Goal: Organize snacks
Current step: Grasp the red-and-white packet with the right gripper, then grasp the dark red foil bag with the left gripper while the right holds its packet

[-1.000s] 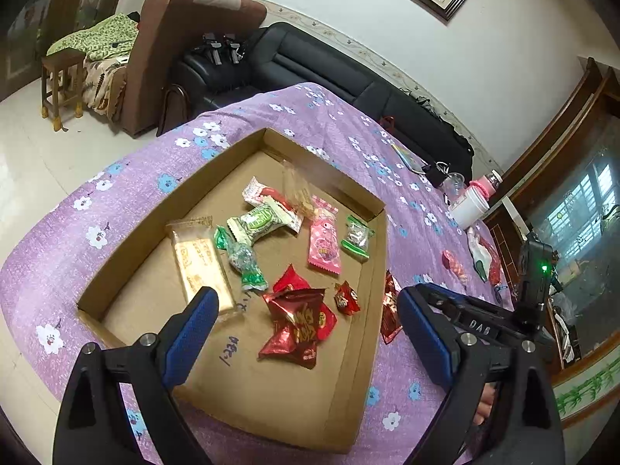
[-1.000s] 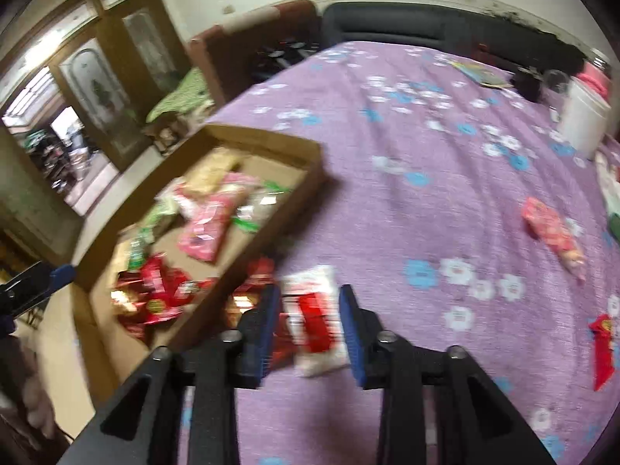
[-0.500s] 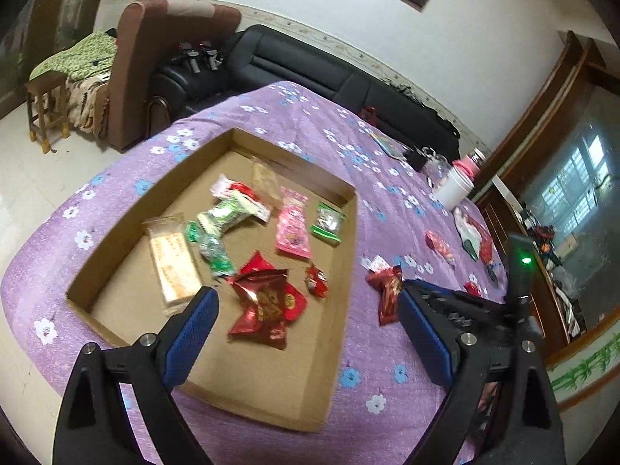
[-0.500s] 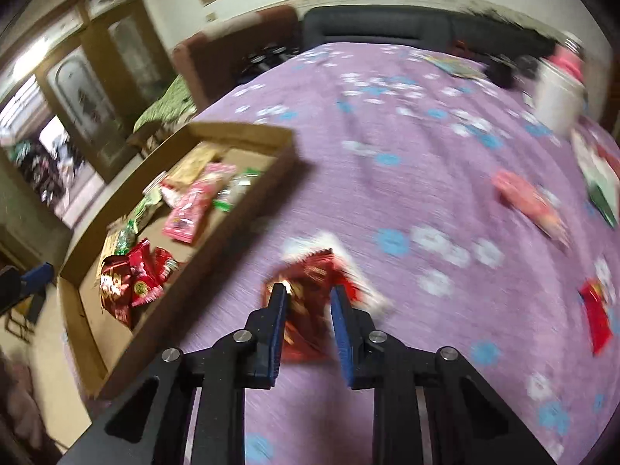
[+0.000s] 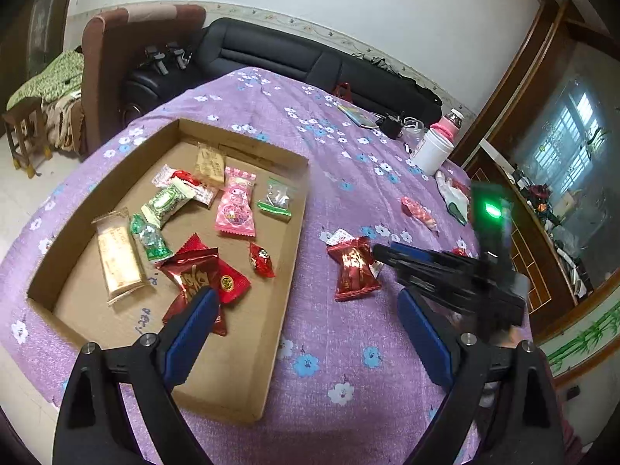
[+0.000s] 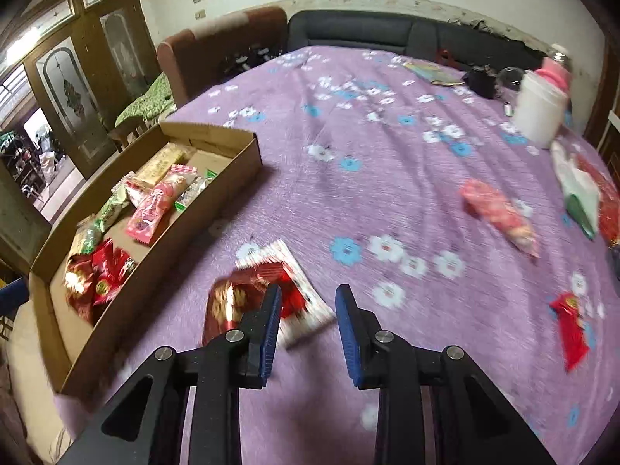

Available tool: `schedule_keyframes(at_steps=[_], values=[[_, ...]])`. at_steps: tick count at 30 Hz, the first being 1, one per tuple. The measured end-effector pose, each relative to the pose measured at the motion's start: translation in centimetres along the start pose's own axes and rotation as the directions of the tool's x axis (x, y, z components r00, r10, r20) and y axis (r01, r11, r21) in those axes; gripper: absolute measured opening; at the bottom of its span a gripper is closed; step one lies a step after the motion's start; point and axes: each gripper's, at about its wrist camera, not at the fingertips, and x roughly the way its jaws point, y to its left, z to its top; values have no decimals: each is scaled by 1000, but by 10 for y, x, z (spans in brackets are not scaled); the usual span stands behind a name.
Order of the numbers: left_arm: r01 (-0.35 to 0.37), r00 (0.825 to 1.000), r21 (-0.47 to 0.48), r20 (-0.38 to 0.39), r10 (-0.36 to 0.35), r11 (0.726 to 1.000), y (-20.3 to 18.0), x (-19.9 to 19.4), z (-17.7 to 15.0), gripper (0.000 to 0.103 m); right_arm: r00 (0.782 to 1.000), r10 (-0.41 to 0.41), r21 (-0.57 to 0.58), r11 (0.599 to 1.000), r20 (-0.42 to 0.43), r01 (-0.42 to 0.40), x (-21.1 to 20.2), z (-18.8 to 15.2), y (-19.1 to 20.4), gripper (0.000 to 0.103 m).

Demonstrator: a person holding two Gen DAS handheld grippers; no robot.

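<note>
Red foil packet (image 6: 228,302): lying on purple surface (image 6: 348,201), beside cardboard tray (image 6: 217,193).
Right claw (image 6: 308,306): opening, grips nothing.
Left claw (image 5: 306,321): wide open, empty.

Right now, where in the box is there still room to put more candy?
The cardboard box has bare floor along its near end, in front of the red foil packets, and down the strip by its right wall. The far middle is crowded: the pink packet, green sweets and wafer bar lie close together.

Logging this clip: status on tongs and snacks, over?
Left tongs open, empty. Right tongs opening, nothing gripped. Red snack packet on the cloth beside the cardboard tray. Nothing blocking.
</note>
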Motion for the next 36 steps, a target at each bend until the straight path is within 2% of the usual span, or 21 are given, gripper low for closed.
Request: schedule_keyframes(at_steps=[1,3,4,5,8,10,12,13,14,16,18,19,22,25,26,27,28,31,32,34,36], values=[[-6,1000,1,1,6,1000,0,-1,0,93,1000,25,2,1000,0,-25,4,1,2,31],[-13,1000,6,2,13,1000,1,-3,-1,93,989,147,-14,989,6,-147,2,0,10,31],[-18,1000,12,5,18,1000,1,-3,-1,93,984,180,-20,983,12,-180,-2,-1,11,31],[-23,1000,16,4,23,1000,1,-3,0,93,987,160,-28,987,29,-160,-6,-1,12,31],[-16,1000,2,-4,16,1000,1,2,0,93,998,29,-62,998,52,-26,-7,-5,12,31],[-14,1000,6,-10,14,1000,0,5,-1,93,998,-9,-57,998,60,13,-5,-6,5,32],[-7,1000,8,-25,8,1000,-2,9,-4,93,999,4,-56,998,54,-1,0,-6,2,46],[-6,999,10,-32,7,1000,-1,11,-5,93,999,12,-58,998,52,-9,1,-7,3,59],[-7,999,12,-37,7,1000,-1,12,-6,93,998,14,-66,998,53,-10,4,-7,5,62],[-8,999,11,-41,8,1000,-1,13,-7,93,999,-6,-82,997,49,10,13,-7,8,62],[-11,999,3,-41,11,1000,2,14,-8,93,999,-34,-72,997,29,36,21,-8,6,53],[-12,999,-2,-40,12,1000,4,14,-8,93,997,-68,-69,995,32,70,20,-8,4,35],[-16,999,-13,-40,15,1000,7,14,-7,93,990,-140,-18,990,13,140,17,-7,-8,34],[-10,999,7,-41,10,1000,3,13,-7,93,971,-240,36,970,-2,240,10,-9,-29,37],[-11,999,15,-41,11,1000,1,14,-6,93,972,-233,47,971,6,232,5,-10,-34,37],[-7,999,15,-38,7,1000,0,14,-6,93,980,-195,48,980,30,194,-1,-10,-34,37],[1,999,11,-33,0,1000,-1,13,-5,93,989,-135,44,990,60,133,-9,-10,-32,42],[3,1000,-5,-26,-3,1000,3,12,-4,93,992,32,-40,999,119,-28,-27,-8,-9,69],[4,1000,-12,-25,-4,1000,5,12,-4,93,989,72,-86,994,128,-62,-30,-7,2,73],[-2,1000,-25,-26,2,1000,11,10,-4,93,988,99,-188,979,116,-76,-27,-6,30,73],[-7,1000,-32,-26,6,999,15,7,-5,93,994,70,-290,956,88,-42,-14,-7,57,73]])
